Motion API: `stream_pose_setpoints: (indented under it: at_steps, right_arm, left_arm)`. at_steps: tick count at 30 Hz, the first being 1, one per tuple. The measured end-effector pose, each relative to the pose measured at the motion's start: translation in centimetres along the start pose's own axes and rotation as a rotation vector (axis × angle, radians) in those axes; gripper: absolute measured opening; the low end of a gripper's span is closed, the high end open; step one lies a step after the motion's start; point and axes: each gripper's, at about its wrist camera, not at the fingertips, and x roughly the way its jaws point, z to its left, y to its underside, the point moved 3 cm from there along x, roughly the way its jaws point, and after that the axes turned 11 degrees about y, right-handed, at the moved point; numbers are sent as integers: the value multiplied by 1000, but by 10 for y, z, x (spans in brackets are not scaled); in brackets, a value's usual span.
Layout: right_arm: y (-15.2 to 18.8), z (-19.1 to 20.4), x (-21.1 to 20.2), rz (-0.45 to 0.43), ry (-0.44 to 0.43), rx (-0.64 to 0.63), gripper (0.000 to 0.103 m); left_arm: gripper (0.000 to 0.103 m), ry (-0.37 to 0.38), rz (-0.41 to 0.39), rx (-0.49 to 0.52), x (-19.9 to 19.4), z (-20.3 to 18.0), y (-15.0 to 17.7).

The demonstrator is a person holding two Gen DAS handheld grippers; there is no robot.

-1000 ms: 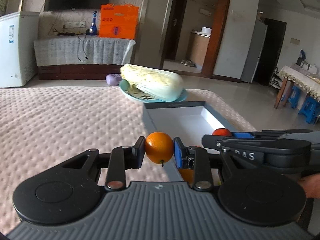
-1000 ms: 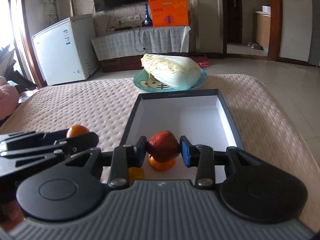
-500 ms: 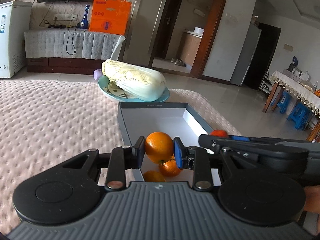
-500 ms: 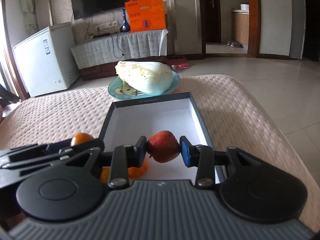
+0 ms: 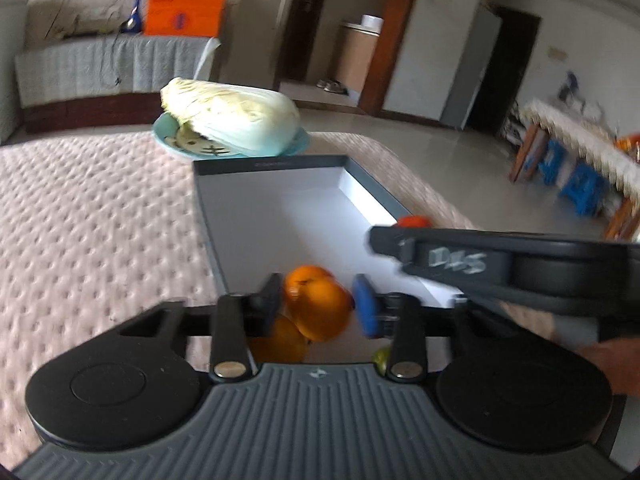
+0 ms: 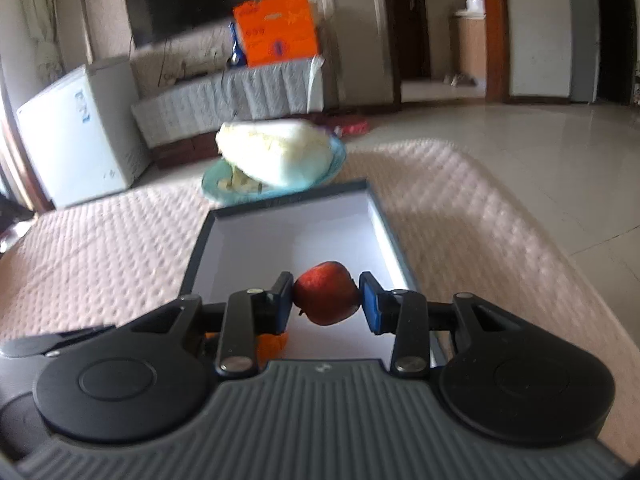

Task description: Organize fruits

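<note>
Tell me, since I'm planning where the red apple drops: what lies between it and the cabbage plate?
Only bare white floor of the grey box, in the right wrist view, between red apple and cabbage plate.

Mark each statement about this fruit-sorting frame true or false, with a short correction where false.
1. The right gripper holds a red fruit. True.
2. The cabbage lies inside the box. False: it lies on a plate beyond the box.
3. Oranges already lie in the box. True: at least two near its closer end.
4. The left gripper is clamped on its orange. False: its jaws are opening, with a gap at the blue pad.
</note>
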Motion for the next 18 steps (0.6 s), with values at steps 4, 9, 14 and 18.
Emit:
stream_pose_setpoints:
  at_steps: [4,9,14,18]
  right_arm:
    - [4,2,4,11,-3,-22,43]
    - [3,1,-5,-53,-18,-37,63]
    - [-6,-14,-22,-186,2,-16,63]
    - [-12,-51,-22,-223,85,84,63]
  left_arm:
    - [80,-6,-21,36,-2,-6,4]
    - [80,-6,-36,10,-10,-3,5]
    - [80,-8,-69,15,-33,-6,5]
    - [80,-24,-67,41,-52,1,9]
